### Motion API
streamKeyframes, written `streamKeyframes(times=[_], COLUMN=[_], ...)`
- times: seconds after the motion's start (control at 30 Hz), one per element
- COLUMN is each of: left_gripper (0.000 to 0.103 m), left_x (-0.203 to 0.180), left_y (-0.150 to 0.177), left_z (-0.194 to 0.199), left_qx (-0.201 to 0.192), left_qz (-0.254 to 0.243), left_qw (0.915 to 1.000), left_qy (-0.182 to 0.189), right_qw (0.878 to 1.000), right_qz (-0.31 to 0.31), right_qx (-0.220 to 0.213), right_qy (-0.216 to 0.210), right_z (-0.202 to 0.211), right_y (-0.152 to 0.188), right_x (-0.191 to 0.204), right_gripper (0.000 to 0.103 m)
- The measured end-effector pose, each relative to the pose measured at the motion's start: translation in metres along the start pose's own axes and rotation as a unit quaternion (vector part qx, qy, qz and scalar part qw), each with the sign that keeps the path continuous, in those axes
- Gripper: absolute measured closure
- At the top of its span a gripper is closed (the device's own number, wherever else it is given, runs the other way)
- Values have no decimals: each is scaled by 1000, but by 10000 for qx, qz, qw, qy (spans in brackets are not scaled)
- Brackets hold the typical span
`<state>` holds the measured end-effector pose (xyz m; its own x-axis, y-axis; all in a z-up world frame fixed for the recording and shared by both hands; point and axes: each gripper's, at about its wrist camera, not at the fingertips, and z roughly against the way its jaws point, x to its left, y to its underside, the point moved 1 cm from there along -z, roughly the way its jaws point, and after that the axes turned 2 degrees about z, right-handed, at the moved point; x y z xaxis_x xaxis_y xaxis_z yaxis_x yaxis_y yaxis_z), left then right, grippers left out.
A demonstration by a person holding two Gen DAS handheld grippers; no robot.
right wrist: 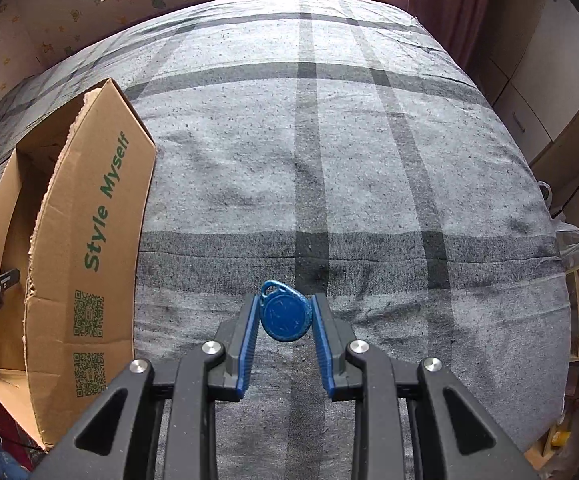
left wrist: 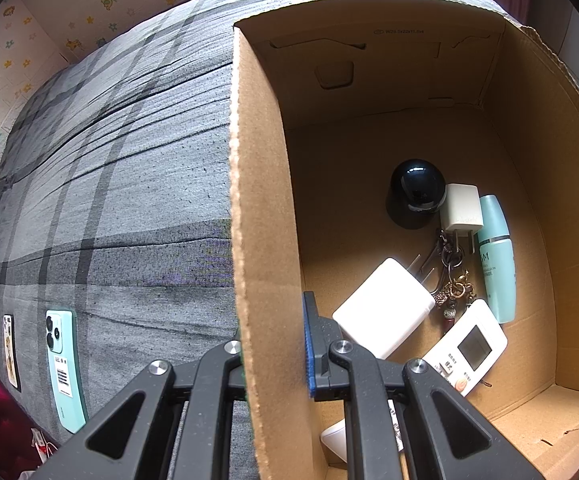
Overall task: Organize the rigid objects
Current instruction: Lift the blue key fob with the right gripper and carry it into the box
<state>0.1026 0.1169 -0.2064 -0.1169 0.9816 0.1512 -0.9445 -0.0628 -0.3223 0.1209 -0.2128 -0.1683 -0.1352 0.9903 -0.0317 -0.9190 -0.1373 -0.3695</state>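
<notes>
Right tongs steeply downward over the bedspread, clenched on blue key fob; left tongs clamped astride cardboard box wall.

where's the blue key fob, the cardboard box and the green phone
blue key fob [right wrist: 286,317], right wrist view, middle of its round face
cardboard box [left wrist: 263,240], left wrist view, near side wall
green phone [left wrist: 64,368], left wrist view, middle of its back

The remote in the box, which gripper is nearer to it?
Left. The left gripper is clamped on the box wall beside the remote; the right gripper is outside over the bed.
</notes>
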Motion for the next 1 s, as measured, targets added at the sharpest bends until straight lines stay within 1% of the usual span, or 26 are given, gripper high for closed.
streamKeyframes(times=[0.37, 0.6, 1.0], left_gripper=[90, 90, 90], left_x=[0, 0, 1], left_y=[0, 0, 0], left_z=[0, -1, -2], left_qx=[2, 0, 5], left_qz=[6, 10, 25], left_qw=[10000, 10000, 10000], left_qy=[9, 13, 40], right_qw=[9988, 9958, 9888], right_qz=[407, 745, 1213], right_qx=[-258, -476, -622], right_qy=[-85, -236, -606], right_z=[38, 59, 69], right_y=[-21, -38, -58], right_x=[31, 63, 123], right_gripper=[75, 75, 75])
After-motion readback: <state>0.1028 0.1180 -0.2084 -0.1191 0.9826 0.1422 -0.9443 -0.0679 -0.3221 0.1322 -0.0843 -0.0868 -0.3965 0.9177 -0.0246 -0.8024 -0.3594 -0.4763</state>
